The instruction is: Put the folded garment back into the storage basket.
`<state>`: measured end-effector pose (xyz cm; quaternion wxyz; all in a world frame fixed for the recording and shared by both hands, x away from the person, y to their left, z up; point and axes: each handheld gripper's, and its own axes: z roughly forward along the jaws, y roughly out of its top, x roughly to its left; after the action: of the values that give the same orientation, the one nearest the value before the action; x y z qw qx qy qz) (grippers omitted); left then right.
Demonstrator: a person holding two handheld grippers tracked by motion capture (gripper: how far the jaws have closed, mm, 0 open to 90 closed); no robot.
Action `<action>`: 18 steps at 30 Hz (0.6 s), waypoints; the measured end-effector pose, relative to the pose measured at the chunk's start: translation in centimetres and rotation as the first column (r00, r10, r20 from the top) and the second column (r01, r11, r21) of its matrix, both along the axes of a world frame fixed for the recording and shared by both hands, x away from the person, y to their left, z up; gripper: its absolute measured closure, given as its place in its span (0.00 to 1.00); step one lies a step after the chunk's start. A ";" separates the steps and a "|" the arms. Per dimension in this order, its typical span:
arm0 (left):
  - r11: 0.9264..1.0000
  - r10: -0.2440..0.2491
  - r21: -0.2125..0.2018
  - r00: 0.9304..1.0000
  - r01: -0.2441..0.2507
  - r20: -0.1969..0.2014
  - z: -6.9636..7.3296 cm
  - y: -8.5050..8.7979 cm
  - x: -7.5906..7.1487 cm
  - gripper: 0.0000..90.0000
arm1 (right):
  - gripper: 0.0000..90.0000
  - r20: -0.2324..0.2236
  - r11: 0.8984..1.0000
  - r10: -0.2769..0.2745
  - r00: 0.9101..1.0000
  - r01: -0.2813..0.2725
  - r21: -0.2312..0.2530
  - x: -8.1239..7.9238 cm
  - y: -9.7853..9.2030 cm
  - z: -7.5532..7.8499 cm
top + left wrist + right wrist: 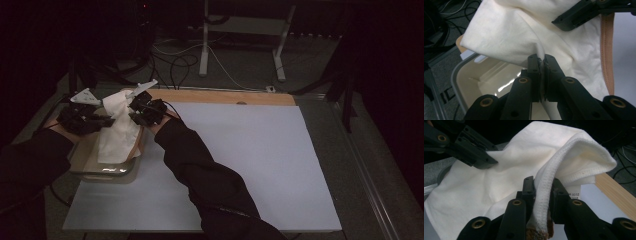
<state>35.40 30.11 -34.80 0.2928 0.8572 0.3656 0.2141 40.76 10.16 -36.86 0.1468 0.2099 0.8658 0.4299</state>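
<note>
I hold the cream-white cotton garment (118, 131) with both tools above the clear rectangular plastic bin (102, 172), which I take as my landmark throughout.

The left gripper (542, 60) has its jaws pressed together on a thin pinch of cloth; in the high view it sits over the bin's far left corner (81, 119). The right gripper (543, 185) has its jaws clamped on a thick ribbed hem of the same garment, and sits over the bin's far right corner (146, 112). Both grips are at the top of the cloth, level with each other.

The governing relation: the garment hangs down from the two pinch points, with its long axis running from the far edge of the bin toward the near edge, and its lower part draped into the bin. A tan-pink band (607, 50) runs along the side of the cloth toward the white tabletop (250, 165).

I judge that lifting clear requires both tools to rise together, because neither is nearer the bin than the other.
</note>
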 end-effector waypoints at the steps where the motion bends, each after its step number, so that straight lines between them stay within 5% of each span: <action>1: 1.000 0.005 0.000 1.000 -0.005 -0.001 -0.1 0.2 0.0 0.96 | 0.86 -0.001 1.000 0.002 1.000 -0.002 0.000 0.0 0.1 -0.1; 18: 0.997 0.074 0.011 0.997 -0.074 -0.009 -1.2 2.6 0.4 0.96 | 0.86 0.002 1.000 -0.012 1.000 0.012 -0.008 -0.2 3.0 -1.2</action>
<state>35.79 32.68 -36.01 0.2784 0.8456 0.3974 0.2226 40.60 13.12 -38.01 0.1510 0.2143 0.8662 0.4255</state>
